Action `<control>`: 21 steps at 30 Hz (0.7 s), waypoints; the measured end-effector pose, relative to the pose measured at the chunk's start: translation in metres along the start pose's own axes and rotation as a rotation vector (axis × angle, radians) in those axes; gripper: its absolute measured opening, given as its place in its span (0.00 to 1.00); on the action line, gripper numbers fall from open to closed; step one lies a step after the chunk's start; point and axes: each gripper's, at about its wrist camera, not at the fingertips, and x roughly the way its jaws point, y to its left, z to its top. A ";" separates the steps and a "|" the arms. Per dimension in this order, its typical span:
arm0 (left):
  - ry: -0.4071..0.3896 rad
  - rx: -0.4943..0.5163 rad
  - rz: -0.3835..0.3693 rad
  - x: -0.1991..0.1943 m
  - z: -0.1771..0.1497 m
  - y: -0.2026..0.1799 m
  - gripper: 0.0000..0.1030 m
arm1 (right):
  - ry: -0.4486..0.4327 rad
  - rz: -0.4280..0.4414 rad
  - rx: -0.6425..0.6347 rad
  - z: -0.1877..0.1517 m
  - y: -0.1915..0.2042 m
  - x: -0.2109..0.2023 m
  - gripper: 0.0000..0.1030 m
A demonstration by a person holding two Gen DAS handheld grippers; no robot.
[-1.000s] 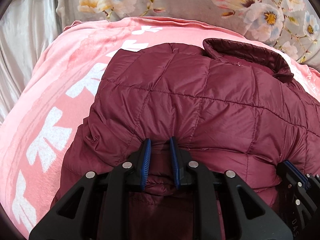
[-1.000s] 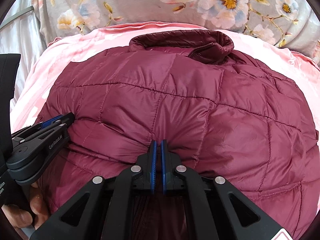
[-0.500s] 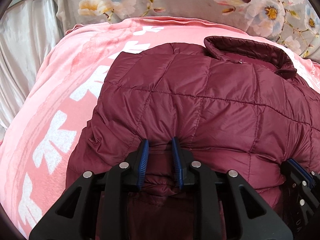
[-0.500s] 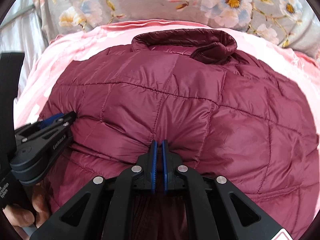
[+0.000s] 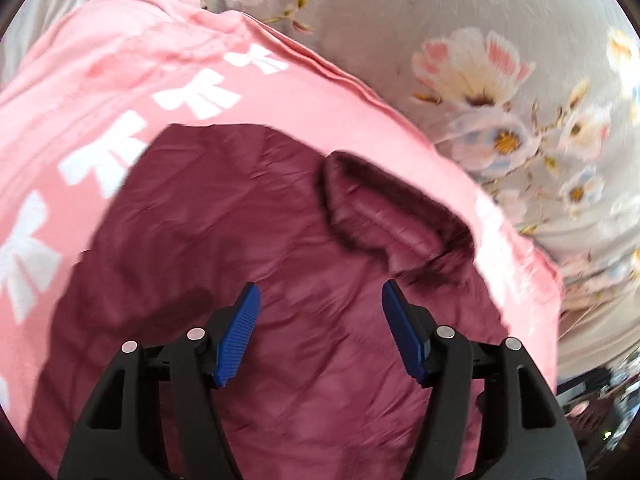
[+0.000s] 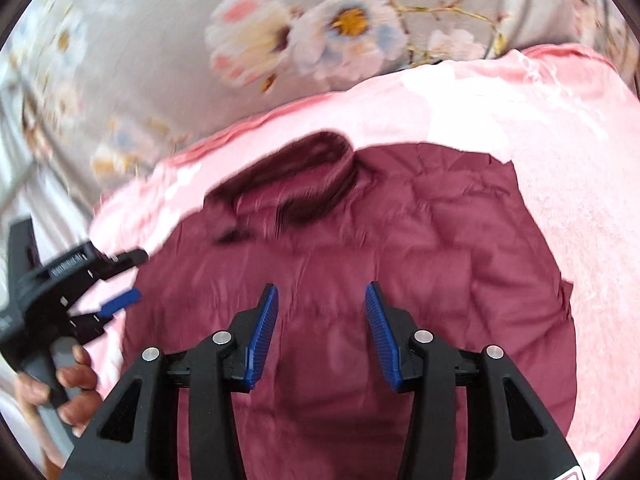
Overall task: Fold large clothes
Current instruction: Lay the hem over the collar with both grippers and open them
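Observation:
A maroon quilted puffer jacket [image 5: 248, 248] lies folded on a pink blanket [image 5: 120, 72], collar [image 5: 392, 216] at the far end. My left gripper [image 5: 318, 300] is open and empty above the jacket. My right gripper [image 6: 320, 300] is also open and empty above the jacket [image 6: 420, 264], whose collar [image 6: 296, 176] lies ahead. The left gripper also shows at the left edge of the right wrist view [image 6: 120, 280], held by a hand, jaws apart. Both views are motion-blurred.
The pink blanket [image 6: 520, 112] with white bow prints lies on a grey floral bedsheet [image 5: 460, 40] [image 6: 180, 40]. White satin fabric [image 6: 24, 184] lies at the far left. Dark clutter [image 5: 600, 408] sits past the bed's right edge.
Both grippers have let go of the jacket's folded edge and opened wide. They have lifted and swung apart; the jacket now lies flat on the blanket.

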 end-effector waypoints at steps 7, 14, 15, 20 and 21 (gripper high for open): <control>0.022 -0.040 0.024 0.045 0.019 -0.022 0.59 | -0.042 0.068 0.113 0.039 -0.003 0.034 0.44; 0.076 -0.102 0.042 0.088 0.028 -0.012 0.56 | 0.003 0.160 0.309 0.051 -0.017 0.091 0.45; 0.080 -0.094 0.047 0.092 0.028 -0.013 0.54 | 0.016 0.171 0.338 0.050 -0.019 0.099 0.45; 0.119 -0.079 0.015 0.105 0.028 -0.015 0.19 | 0.063 0.176 0.359 0.044 -0.021 0.126 0.19; 0.127 -0.082 0.001 0.107 0.028 -0.015 0.13 | 0.063 0.174 0.348 0.044 -0.021 0.128 0.13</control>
